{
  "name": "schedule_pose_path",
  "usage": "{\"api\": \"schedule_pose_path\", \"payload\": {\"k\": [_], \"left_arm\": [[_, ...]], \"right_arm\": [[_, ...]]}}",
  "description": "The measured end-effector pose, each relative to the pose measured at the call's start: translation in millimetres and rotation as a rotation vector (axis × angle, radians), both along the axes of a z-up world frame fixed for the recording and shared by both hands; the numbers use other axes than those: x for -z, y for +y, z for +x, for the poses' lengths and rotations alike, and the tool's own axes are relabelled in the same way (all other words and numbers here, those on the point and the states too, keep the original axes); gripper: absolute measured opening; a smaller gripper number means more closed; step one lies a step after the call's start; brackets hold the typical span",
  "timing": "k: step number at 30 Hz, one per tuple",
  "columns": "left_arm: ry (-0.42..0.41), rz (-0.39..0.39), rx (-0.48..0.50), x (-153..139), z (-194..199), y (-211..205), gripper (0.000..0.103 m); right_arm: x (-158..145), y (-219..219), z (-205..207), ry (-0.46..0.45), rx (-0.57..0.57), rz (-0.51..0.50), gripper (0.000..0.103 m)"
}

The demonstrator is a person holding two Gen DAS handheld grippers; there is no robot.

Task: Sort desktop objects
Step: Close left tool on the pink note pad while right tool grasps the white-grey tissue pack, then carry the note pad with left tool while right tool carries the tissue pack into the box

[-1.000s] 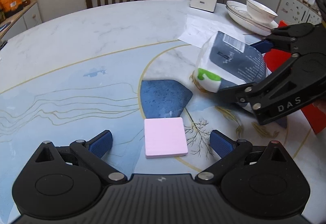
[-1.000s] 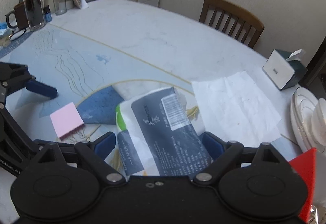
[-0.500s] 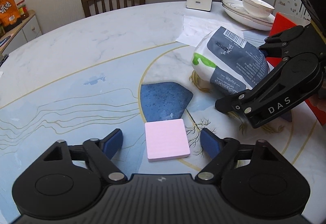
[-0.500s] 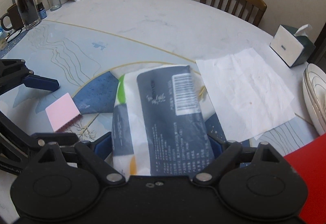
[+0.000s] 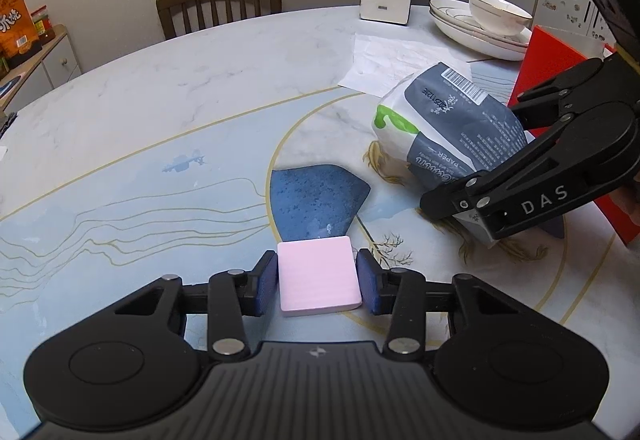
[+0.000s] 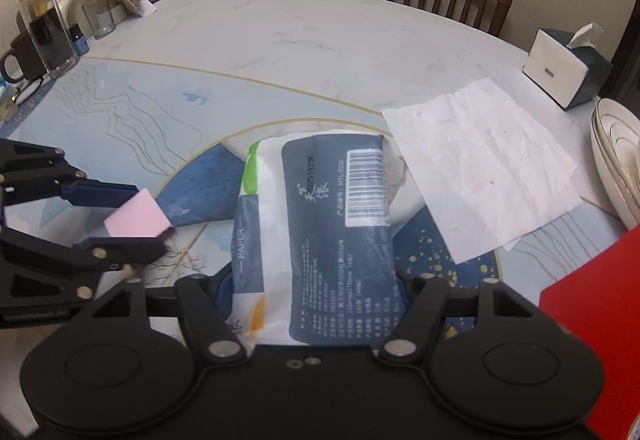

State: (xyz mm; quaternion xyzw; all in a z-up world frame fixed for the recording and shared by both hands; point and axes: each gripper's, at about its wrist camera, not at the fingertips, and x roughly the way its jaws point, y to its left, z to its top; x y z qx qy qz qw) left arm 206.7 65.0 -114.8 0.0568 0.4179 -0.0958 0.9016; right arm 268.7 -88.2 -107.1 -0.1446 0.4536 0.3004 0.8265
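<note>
Marble-patterned and round, the table (image 5: 168, 88) fills both wrist views, with a wooden chair (image 5: 219, 2) at 12 o'clock beyond its far edge.

Left gripper (image 5: 318, 282): its jaws have just been closing, and the blue pads now sit against both side faces of the pink sticky-note pad (image 5: 318, 276), which lies flat on the table straight ahead, between the fingers. The pad looks clamped, not yet lifted as far as I can judge. From the right wrist view the same pad (image 6: 138, 218) shows at 9 o'clock, pinched between the left gripper's fingers.

Right gripper (image 6: 314, 294): its jaws have also just been closing, and they press on the near end of the tissue pack (image 6: 316, 240). The pack's long axis runs away from the gripper toward 12 o'clock, barcode end farthest. Each hand is nearest its own thing, so neither needs to cross.

Farther out, a loose paper sheet (image 6: 480, 168) lies at 1 o'clock of the pack, a tissue box (image 6: 560, 68) beyond it, stacked dishes (image 5: 480, 24) and a red box (image 5: 560, 56) at 3 o'clock.
</note>
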Motion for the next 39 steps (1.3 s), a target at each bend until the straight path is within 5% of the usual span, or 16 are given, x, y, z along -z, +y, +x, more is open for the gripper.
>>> {"api": "schedule_pose_path", "payload": {"k": [8, 18, 39], "left_arm": [[0.011, -0.014, -0.006, -1.5, -5.6, 0.5, 0.041], [0.004, -0.053, -0.009, -13.9, -22.0, -2.4, 0.041], [-0.110, -0.161, 0.079, -88.5, -46.8, -44.9, 0.041]], "right_arm": [[-6.6, -8.4, -14.3, 0.039, 0.059, 0.041, 0.048], [-23.9, -27.6, -41.1, 0.058, 0.120, 0.097, 0.047], [-87.0, -81.6, -90.2, 0.009, 0.181, 0.172, 0.047]]}}
